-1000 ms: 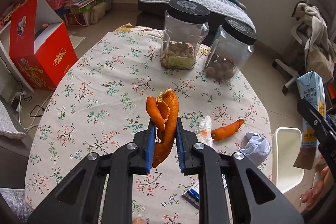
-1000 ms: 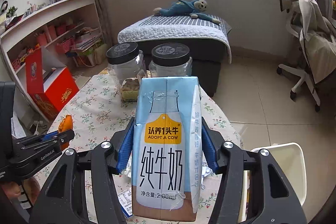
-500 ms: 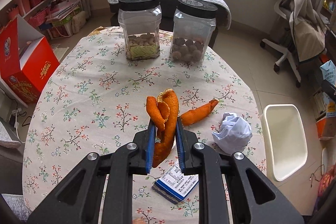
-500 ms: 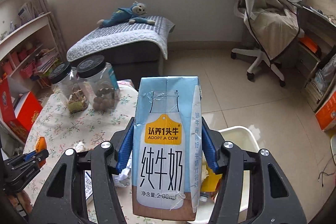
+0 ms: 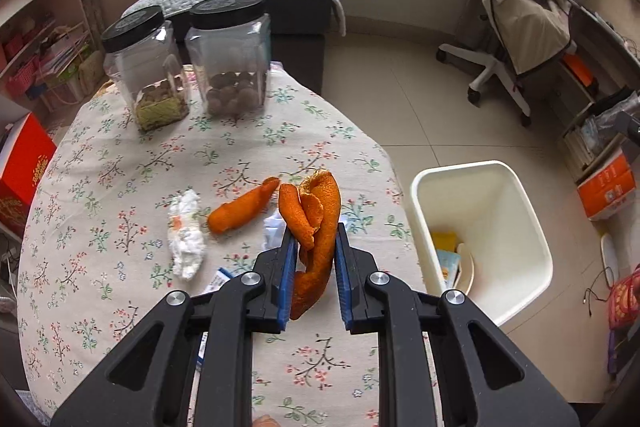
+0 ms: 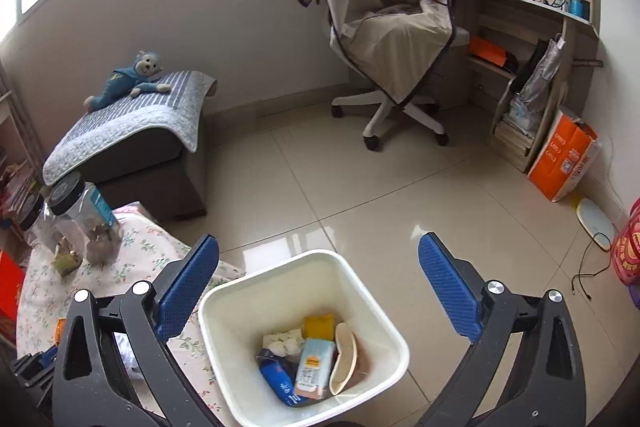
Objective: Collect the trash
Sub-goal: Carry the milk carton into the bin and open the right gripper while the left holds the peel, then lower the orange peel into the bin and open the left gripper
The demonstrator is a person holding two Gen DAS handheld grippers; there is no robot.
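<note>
My left gripper (image 5: 313,239) is shut on a curled strip of orange peel (image 5: 316,223), held above the right part of the flowered table (image 5: 120,187). Another orange peel piece (image 5: 240,207), a crumpled white tissue (image 5: 185,235) and a blue-and-white wrapper (image 5: 218,281) lie on the cloth. My right gripper (image 6: 319,255) hangs over the white bin (image 6: 224,331) with its jaws opening wide and nothing between them. The blue milk carton (image 6: 314,367) lies inside the bin among other trash. In the left wrist view the same bin (image 5: 536,227) stands on the floor right of the table.
Two clear jars with black lids (image 5: 228,55) stand at the table's far side. A low bed with a blue plush monkey (image 6: 128,79), a draped office chair (image 6: 388,47), a desk with shelves (image 6: 532,11) and an orange bag (image 6: 564,159) ring the tiled floor.
The right gripper swung from the table over to the bin, opened, and the milk carton it held now lies in the bin. The left gripper carried the peel rightward toward the bin.
</note>
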